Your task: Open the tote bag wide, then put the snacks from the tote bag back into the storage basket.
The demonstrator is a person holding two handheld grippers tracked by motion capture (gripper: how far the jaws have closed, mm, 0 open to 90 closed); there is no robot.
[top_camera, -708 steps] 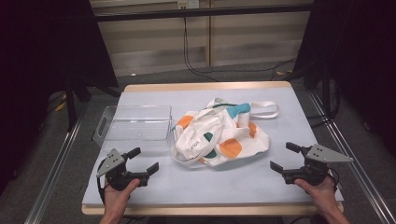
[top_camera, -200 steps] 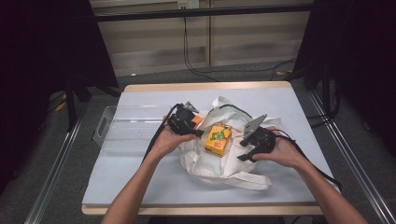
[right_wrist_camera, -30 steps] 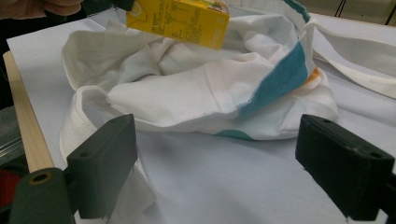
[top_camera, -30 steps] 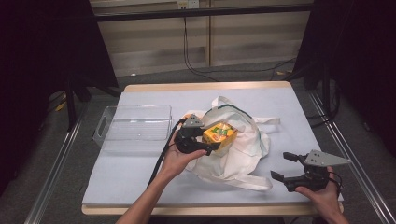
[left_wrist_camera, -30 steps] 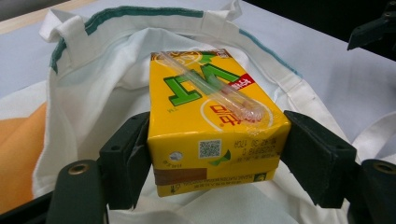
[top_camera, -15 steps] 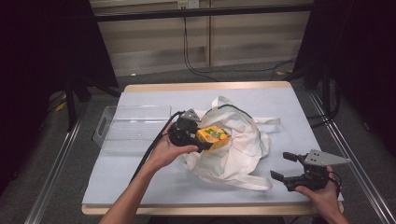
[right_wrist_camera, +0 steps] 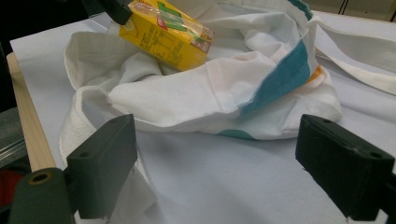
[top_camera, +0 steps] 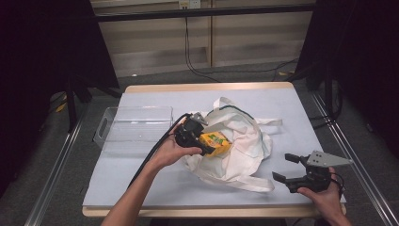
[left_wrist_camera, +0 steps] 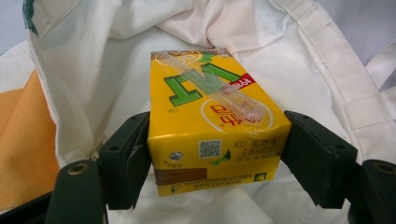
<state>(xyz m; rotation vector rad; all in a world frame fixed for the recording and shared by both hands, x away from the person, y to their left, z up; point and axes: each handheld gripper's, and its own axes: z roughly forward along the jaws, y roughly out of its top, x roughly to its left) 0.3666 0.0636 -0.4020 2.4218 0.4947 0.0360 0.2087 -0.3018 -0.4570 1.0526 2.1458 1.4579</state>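
Open tabletop (top_camera: 141, 183) at lower left of the high view, I've got free passage there. The clear bin (top_camera: 134, 128) blocks the left edge. The crumpled tote bag (top_camera: 240, 150) fills the middle, its strap (top_camera: 244, 181) trailing toward my right tool (top_camera: 289, 168), folds crowding the carton (top_camera: 215, 143).

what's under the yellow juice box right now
White bag cloth lies under the juice box, which the left hand-held gripper clamps by its sides. Whatever lies deeper in the bag is covered by its folds.

One juice carton (top_camera: 215, 143), one cloth bag (top_camera: 244, 141), one clear bin (top_camera: 134, 128), two grippers.
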